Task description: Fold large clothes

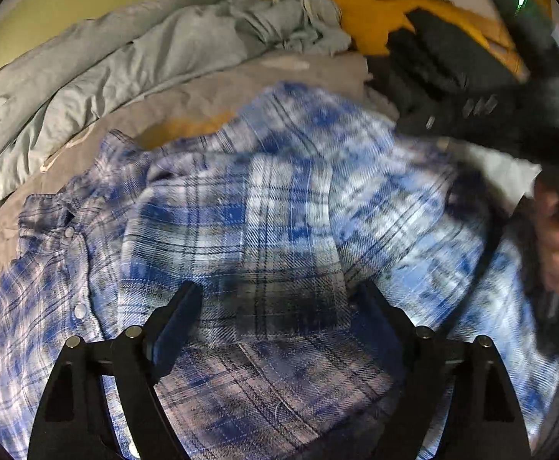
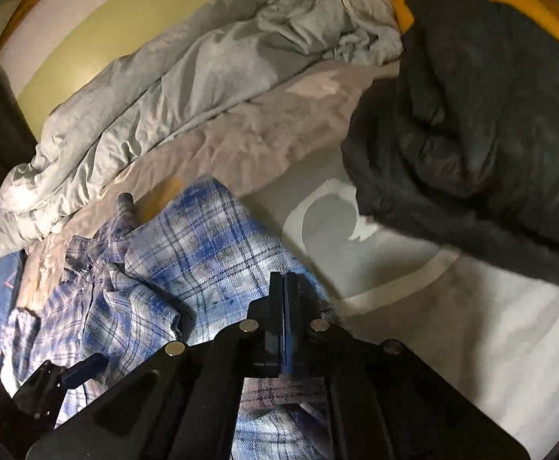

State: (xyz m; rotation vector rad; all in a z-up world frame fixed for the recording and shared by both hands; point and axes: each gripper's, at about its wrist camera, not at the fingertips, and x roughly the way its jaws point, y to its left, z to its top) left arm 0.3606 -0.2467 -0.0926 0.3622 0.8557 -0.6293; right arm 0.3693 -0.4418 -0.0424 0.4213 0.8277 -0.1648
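A plaid shirt (image 2: 187, 253) lies on a grey bedsheet (image 2: 264, 145) beside a green wall (image 2: 133, 30).

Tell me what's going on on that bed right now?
A person with a gripper in each hand is folding a blue plaid shirt spread on the bed. The left gripper hangs open just above the shirt, gripping nothing. The right gripper is shut at the shirt's edge; whether cloth is pinched is unclear. The shirt is still rumpled. A pale blue duvet and dark garment lie beyond it.
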